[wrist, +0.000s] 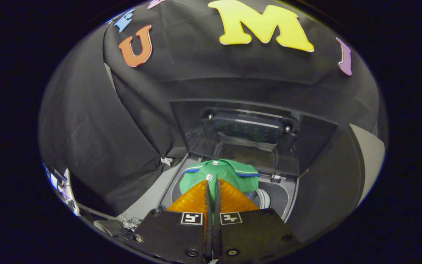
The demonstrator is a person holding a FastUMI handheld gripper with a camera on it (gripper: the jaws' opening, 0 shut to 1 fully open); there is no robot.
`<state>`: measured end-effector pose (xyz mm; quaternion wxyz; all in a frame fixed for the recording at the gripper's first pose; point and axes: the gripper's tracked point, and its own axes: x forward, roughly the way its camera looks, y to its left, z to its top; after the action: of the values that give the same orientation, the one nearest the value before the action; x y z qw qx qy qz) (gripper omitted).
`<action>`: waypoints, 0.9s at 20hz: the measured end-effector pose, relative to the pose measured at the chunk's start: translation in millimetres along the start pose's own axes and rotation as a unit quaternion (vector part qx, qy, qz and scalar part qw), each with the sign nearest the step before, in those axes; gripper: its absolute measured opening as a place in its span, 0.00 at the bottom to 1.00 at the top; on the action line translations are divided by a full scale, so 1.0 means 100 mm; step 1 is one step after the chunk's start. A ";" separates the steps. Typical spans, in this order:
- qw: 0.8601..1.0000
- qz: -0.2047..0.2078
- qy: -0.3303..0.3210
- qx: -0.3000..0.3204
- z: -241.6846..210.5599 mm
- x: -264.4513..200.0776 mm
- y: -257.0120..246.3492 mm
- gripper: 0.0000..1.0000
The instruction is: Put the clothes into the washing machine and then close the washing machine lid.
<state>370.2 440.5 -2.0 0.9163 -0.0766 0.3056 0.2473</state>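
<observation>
Drum opening mostly behind shirt

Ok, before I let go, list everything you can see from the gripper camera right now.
Shirt: one, green with blue-striped collar and white buttons, clamped between the gripper fingers, hanging over the washer opening.
Washing machine: one, grey top, directly under and beyond the fingers.
Lid: one, dark, raised open behind the shirt.
Drum: one, pale, just visible beside the shirt.
Gripper: one, fingers closed on the shirt.
</observation>
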 end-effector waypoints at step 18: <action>0.989 -0.083 0.121 0.002 -0.84 0.73 -0.42 0.09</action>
<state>398.1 409.3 -113.4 0.8900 -0.1290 0.4073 0.1590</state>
